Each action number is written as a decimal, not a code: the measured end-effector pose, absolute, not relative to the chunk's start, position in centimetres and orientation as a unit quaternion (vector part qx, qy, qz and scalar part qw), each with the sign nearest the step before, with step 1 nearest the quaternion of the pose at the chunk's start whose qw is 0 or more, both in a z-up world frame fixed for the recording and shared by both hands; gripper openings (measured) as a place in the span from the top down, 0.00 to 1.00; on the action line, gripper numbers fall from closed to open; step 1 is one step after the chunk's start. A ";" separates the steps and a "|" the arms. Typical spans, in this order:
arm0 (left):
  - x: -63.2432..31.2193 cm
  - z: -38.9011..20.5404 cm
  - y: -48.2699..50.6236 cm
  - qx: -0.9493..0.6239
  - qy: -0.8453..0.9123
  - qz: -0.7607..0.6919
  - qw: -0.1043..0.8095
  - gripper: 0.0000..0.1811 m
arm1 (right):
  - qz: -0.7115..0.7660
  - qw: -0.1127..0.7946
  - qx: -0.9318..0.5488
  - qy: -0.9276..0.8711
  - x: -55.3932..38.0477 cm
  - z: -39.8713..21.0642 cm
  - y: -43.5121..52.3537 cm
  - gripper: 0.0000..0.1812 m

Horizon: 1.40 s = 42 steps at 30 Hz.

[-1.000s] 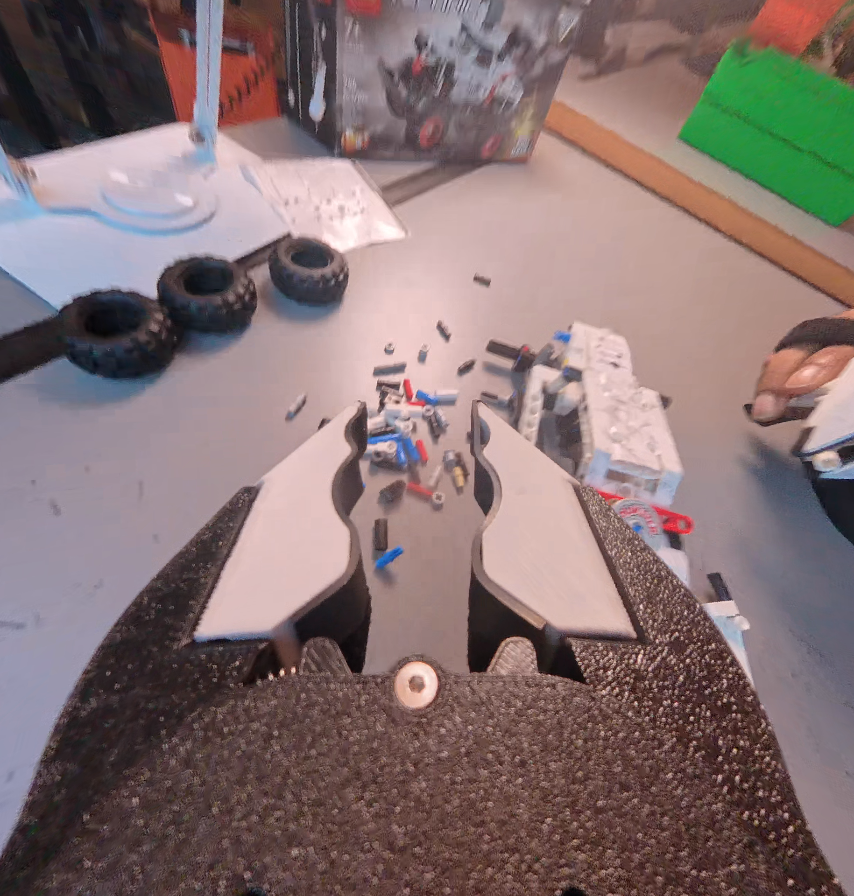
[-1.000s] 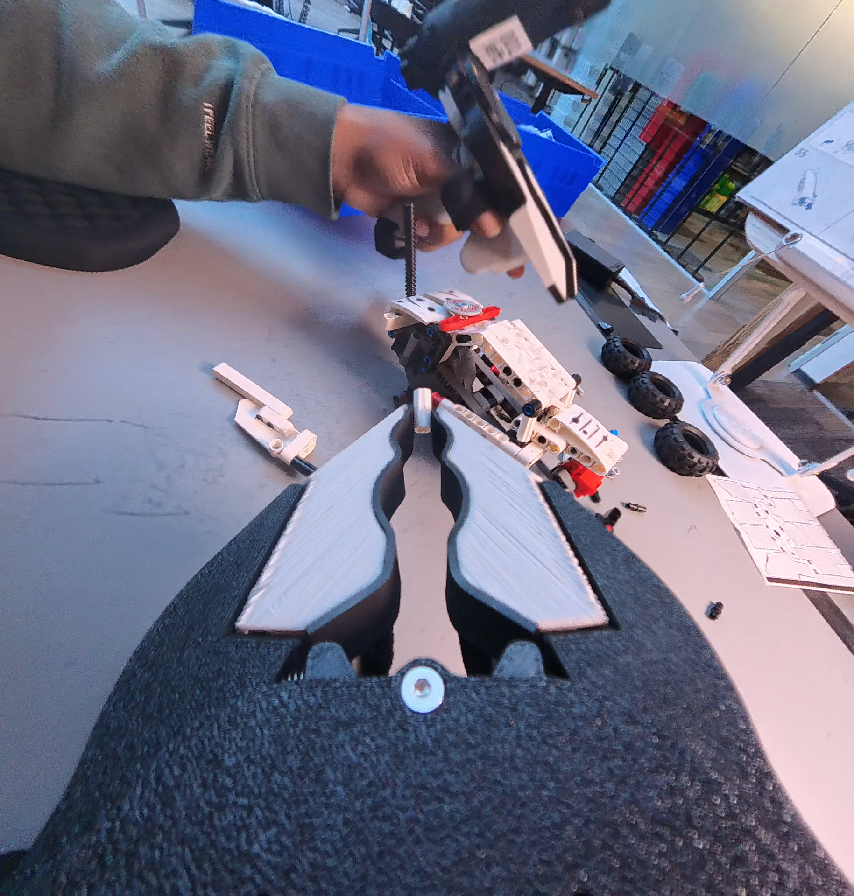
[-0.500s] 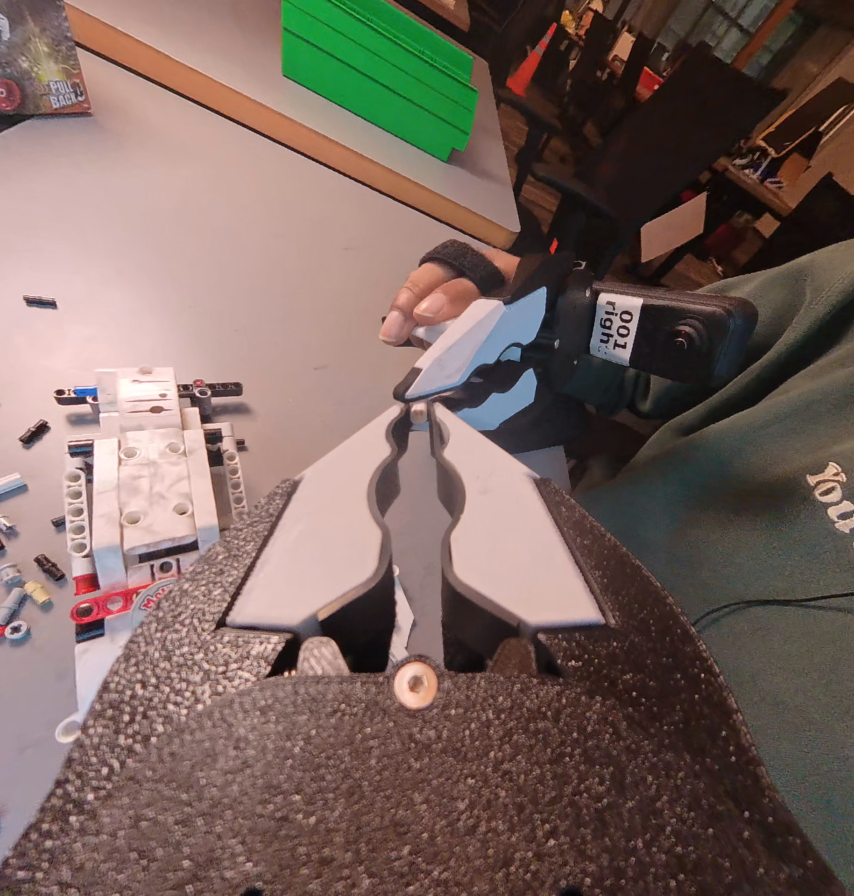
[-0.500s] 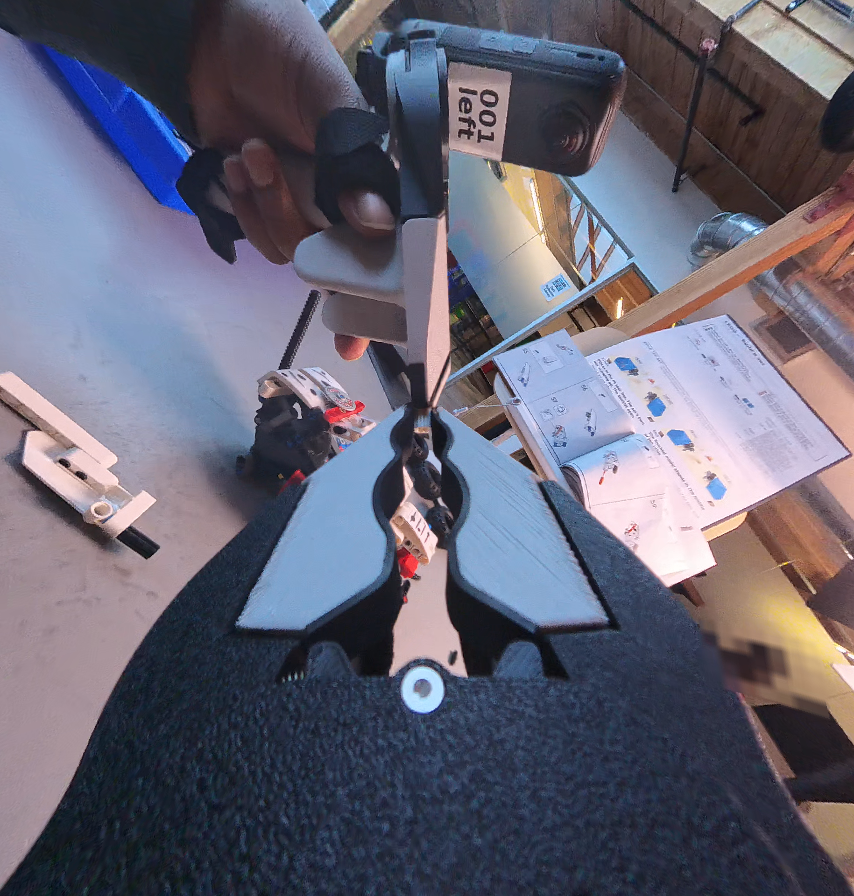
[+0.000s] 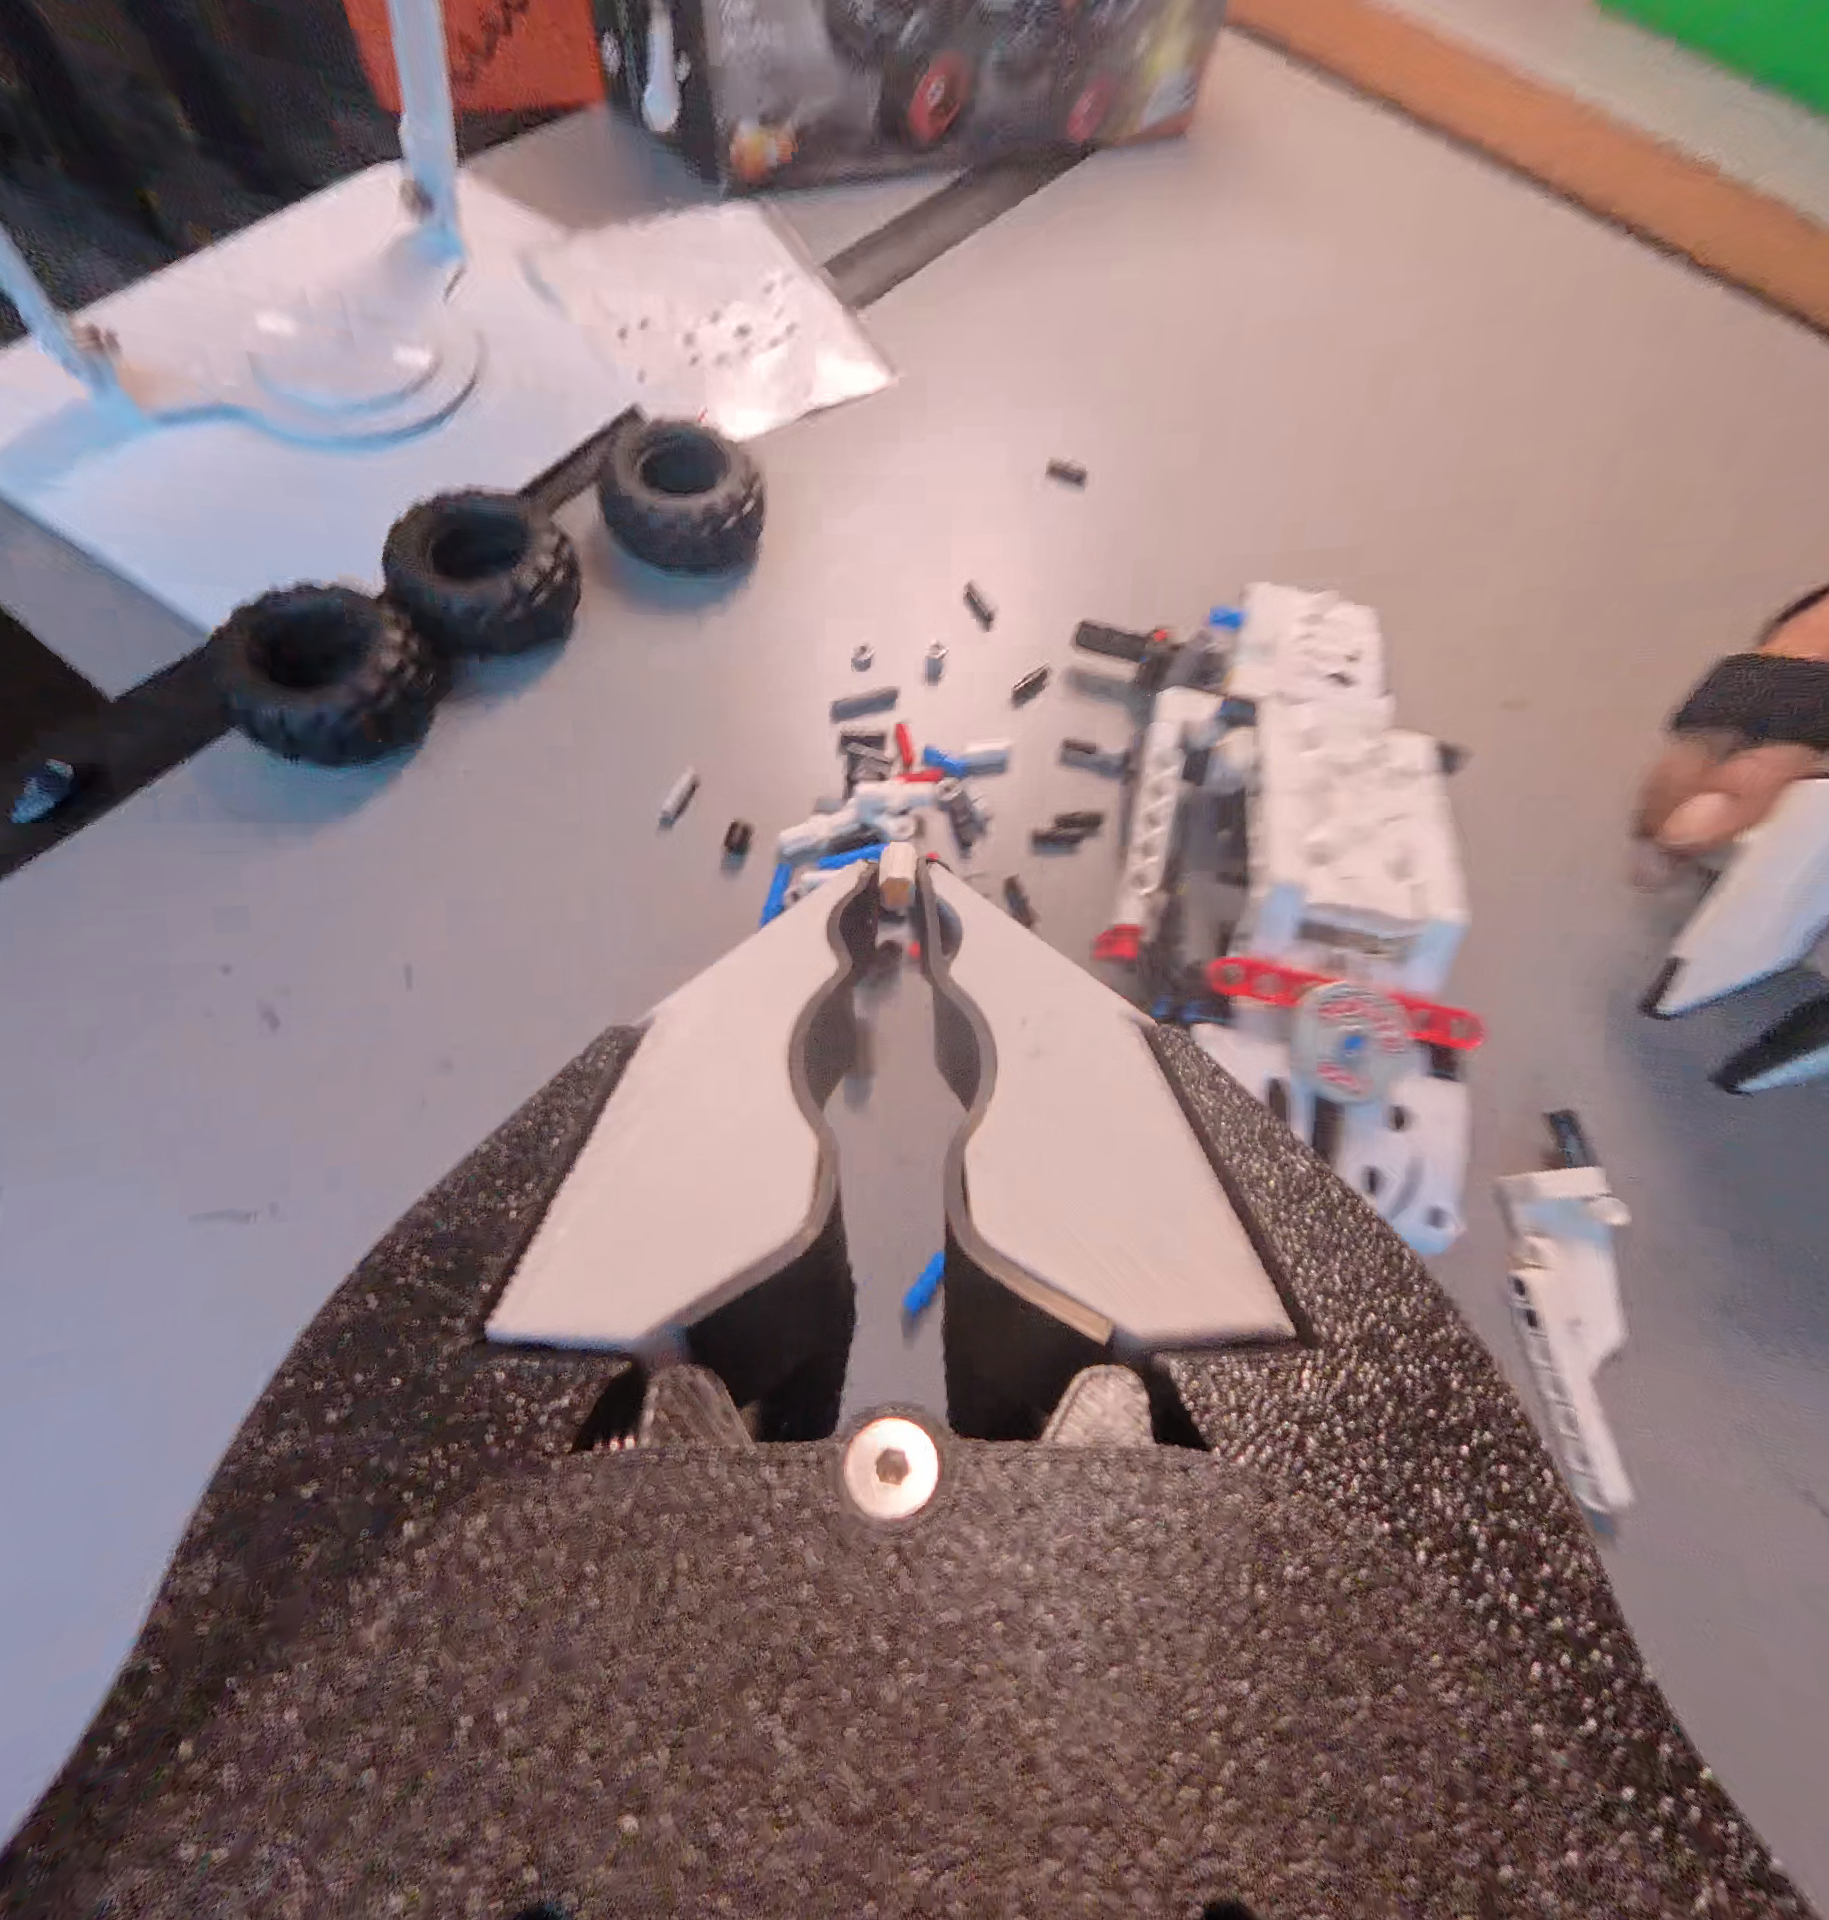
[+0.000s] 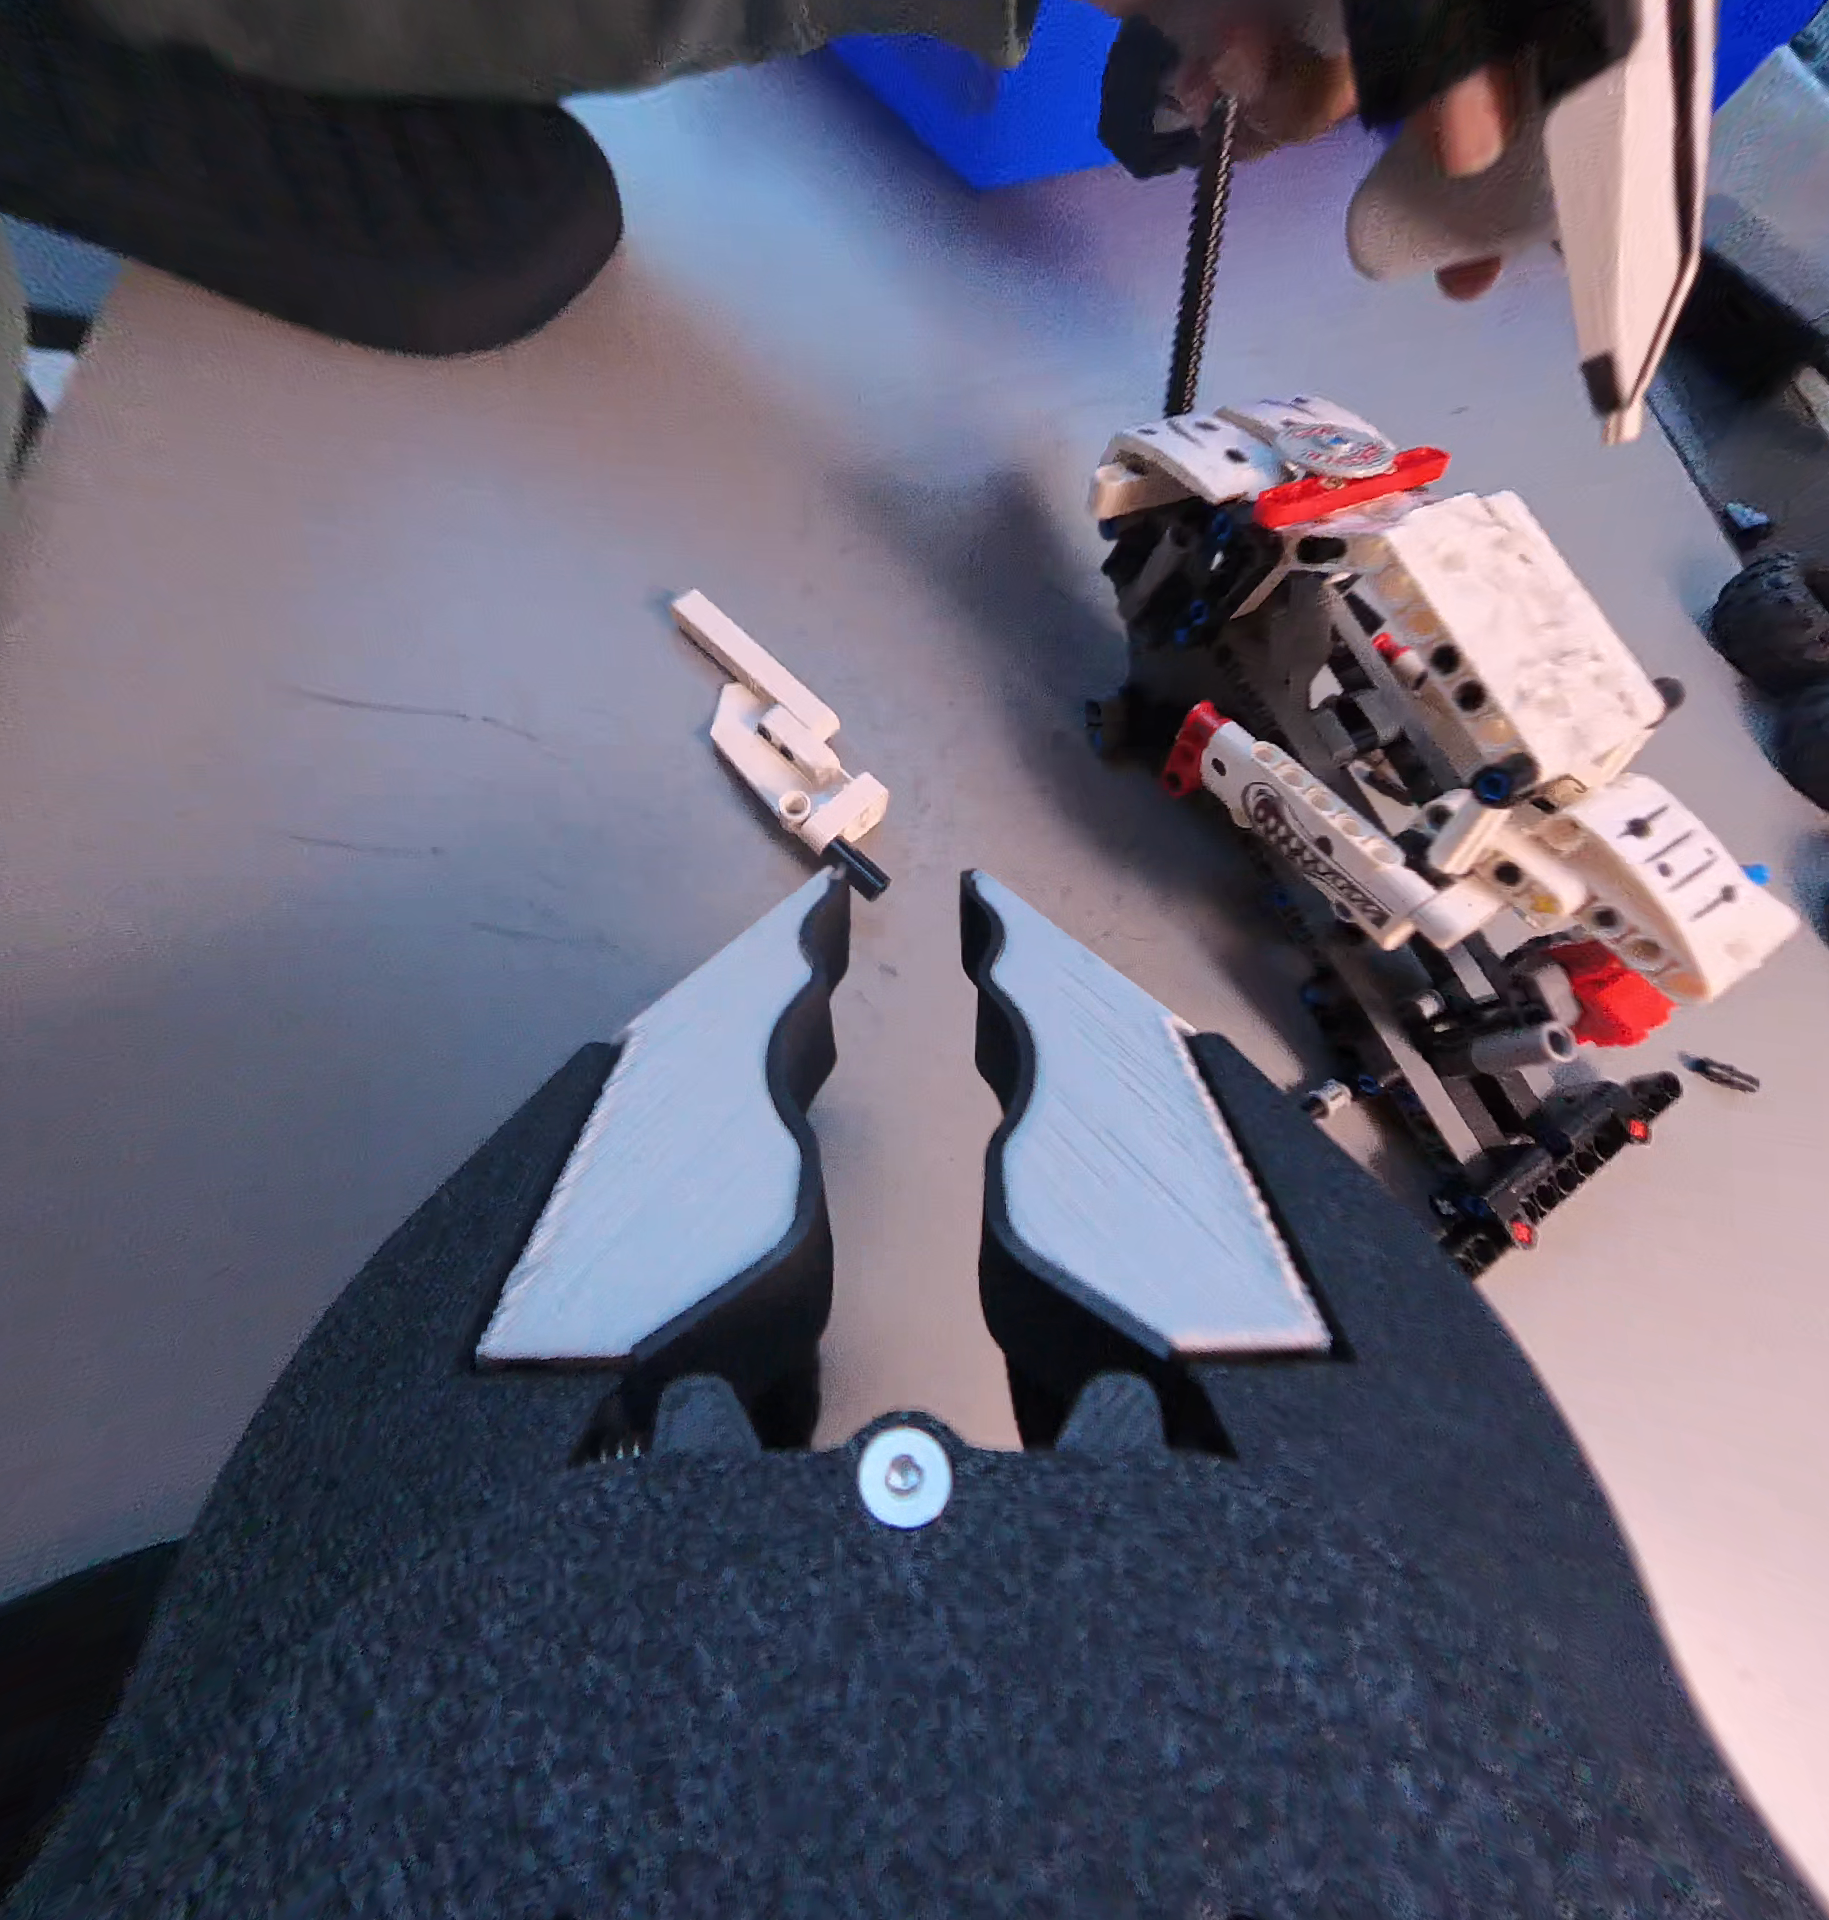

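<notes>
A grey, lightly scuffed worktop [image 5: 1305,343] runs to a wooden edge strip; at its far side stand a printed box [image 5: 920,83], a white stand base [image 5: 297,353] and a loose paper sheet [image 5: 702,312]. Three black tyres [image 5: 474,613] lie in a row beside a scatter of small pins [image 5: 889,790], with the white brick-built vehicle [image 5: 1305,852] just to their right.

The left tool [image 5: 897,883] points down over the scatter, its tips nearly closed on a small tan pin [image 5: 897,889]. The right tool [image 6: 905,894] hangs low over bare worktop, tips parted and empty — a small white assembly [image 6: 775,727] lies just ahead of its left tip, the vehicle to its right.
</notes>
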<state>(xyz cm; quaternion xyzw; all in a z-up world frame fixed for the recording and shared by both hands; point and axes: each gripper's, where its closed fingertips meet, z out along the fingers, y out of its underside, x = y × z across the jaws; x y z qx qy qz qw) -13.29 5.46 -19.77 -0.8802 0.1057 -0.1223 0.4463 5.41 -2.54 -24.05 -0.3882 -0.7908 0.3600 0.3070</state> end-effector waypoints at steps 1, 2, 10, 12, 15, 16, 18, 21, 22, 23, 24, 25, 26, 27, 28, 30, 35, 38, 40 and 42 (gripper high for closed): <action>-14.0 -21.7 5.8 -0.891 0.096 -0.120 0.426 0.96 | 0.345 0.301 -0.383 -0.802 5.3 -24.8 -2.7 0.89; -14.3 -23.5 5.9 -0.902 0.092 -0.119 0.403 0.96 | 0.335 0.289 -0.381 -0.812 5.2 -25.4 -3.0 0.88; -13.7 -25.3 7.7 -0.903 0.107 -0.103 0.403 0.82 | 0.303 0.257 -0.363 -0.843 3.9 -27.5 -4.1 0.88; -13.6 -23.1 7.9 -0.885 0.105 -0.100 0.443 0.79 | 0.303 0.265 -0.354 -0.844 4.0 -27.4 -4.2 0.94; -12.4 -17.9 7.2 -0.842 0.116 -0.116 0.514 0.77 | 0.314 0.283 -0.342 -0.839 4.1 -26.4 -4.5 0.97; -11.4 -16.1 6.5 -0.829 0.132 -0.128 0.529 0.77 | 0.323 0.295 -0.340 -0.833 4.1 -25.7 -4.6 0.97; -8.0 -13.0 4.3 -0.803 0.198 -0.157 0.540 0.77 | 0.340 0.316 -0.329 -0.822 4.2 -24.2 -5.0 0.97; -0.9 -11.5 -1.6 -0.768 0.350 -0.221 0.489 0.77 | 0.366 0.349 -0.315 -0.803 4.4 -21.7 -5.3 0.97; 1.0 -12.2 -3.6 -0.762 0.396 -0.231 0.457 0.77 | 0.375 0.359 -0.311 -0.796 4.5 -20.9 -5.4 0.97; 2.3 -13.4 -5.2 -0.761 0.436 -0.224 0.425 0.75 | 0.383 0.367 -0.307 -0.790 4.5 -20.1 -5.5 0.97; 3.1 -15.0 -6.3 -0.762 0.472 -0.201 0.396 0.73 | 0.390 0.373 -0.303 -0.785 4.6 -19.5 -5.7 0.97; 3.5 -16.5 -6.7 -0.763 0.497 -0.167 0.377 0.72 | 0.397 0.374 -0.301 -0.782 4.7 -19.0 -5.8 0.97; 3.9 -17.8 -6.9 -0.764 0.514 -0.140 0.364 0.71 | 0.405 0.373 -0.299 -0.779 4.7 -18.7 -6.0 0.97; 4.2 -18.6 -7.0 -0.764 0.524 -0.126 0.355 0.71 | 0.412 0.371 -0.299 -0.777 4.8 -18.5 -6.1 0.97; 4.5 -19.1 -7.0 -0.763 0.528 -0.118 0.353 0.74 | 0.417 0.367 -0.300 -0.775 4.8 -18.5 -6.2 0.97; 4.4 -19.4 -6.2 -0.764 0.525 -0.096 0.363 0.86 | 0.420 0.358 -0.303 -0.777 4.9 -18.8 -6.2 0.97; 4.4 -19.5 -6.2 -0.757 0.530 -0.112 0.365 0.86 | 0.439 0.340 -0.308 -0.773 5.1 -18.6 -6.3 0.97; 4.7 -19.2 -6.4 -0.751 0.525 -0.138 0.375 0.86 | 0.457 0.329 -0.308 -0.767 5.4 -18.2 -6.4 0.97; 4.8 -19.0 -6.5 -0.748 0.522 -0.147 0.383 0.86 | 0.462 0.326 -0.306 -0.766 5.6 -17.9 -6.4 0.97; 4.6 -18.7 -6.5 -0.748 0.519 -0.149 0.386 0.86 | 0.462 0.323 -0.307 -0.767 6.0 -17.7 -6.2 0.97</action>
